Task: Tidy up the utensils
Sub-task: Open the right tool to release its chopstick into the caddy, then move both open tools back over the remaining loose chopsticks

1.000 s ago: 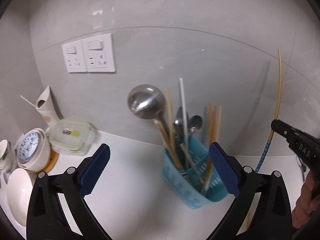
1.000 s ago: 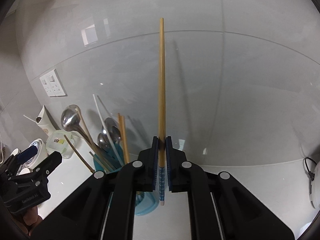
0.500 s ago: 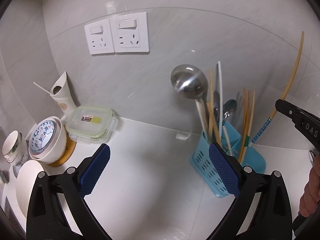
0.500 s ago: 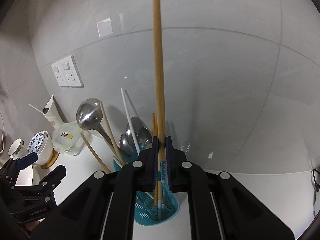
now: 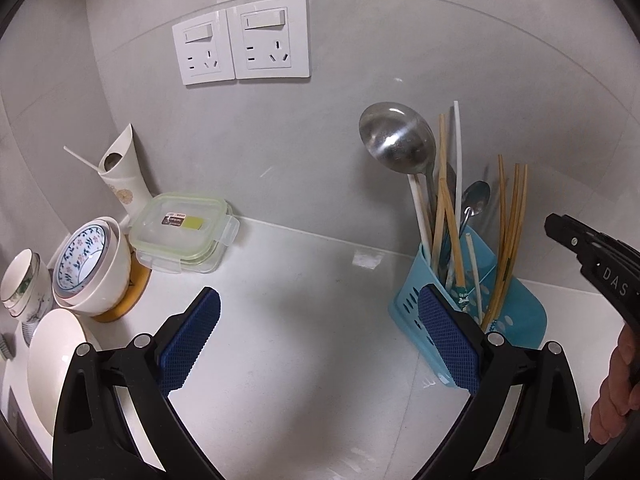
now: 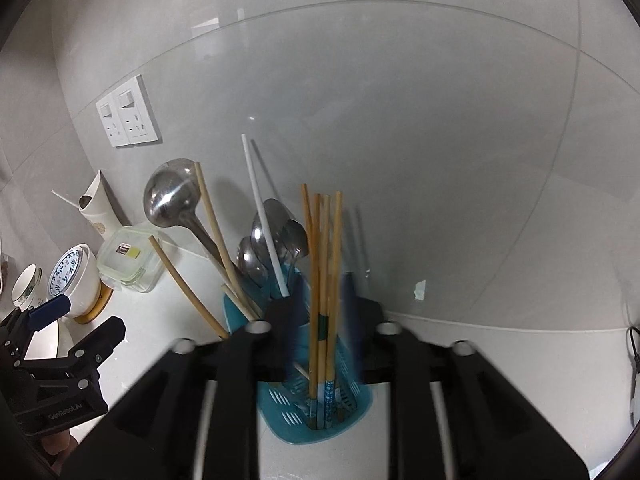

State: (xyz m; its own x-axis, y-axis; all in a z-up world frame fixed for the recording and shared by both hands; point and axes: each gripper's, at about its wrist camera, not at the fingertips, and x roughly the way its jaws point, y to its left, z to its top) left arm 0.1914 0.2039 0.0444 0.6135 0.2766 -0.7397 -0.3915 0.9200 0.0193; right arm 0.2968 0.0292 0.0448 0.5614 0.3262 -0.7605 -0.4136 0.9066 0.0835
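Blue pads of my right gripper point(image 6: 320, 320) are blurred because its jaws are opening; the bamboo chopsticks point(image 6: 320, 264) stand between them, but the pads do not press on them. These chopsticks stand upright in the right compartment of the blue holder point(image 6: 352, 412), with their patterned ends at its bottom. At 10 o'clock from my right jaws, the other compartment keeps a steel ladle point(image 6: 172, 196), some spoons point(image 6: 256, 256), a white stick and more bamboo chopsticks that lean to the left.

My left gripper point(image 5: 316, 332) has its jaws spread wide, with only the white counter point(image 5: 300, 280) between them. Its right pad stands in front of the holder. At 10 o'clock from these jaws are a plastic box point(image 5: 180, 232) with a lid and a stack of bowls point(image 5: 92, 264). At 12 o'clock on the wall are two sockets point(image 5: 244, 44).
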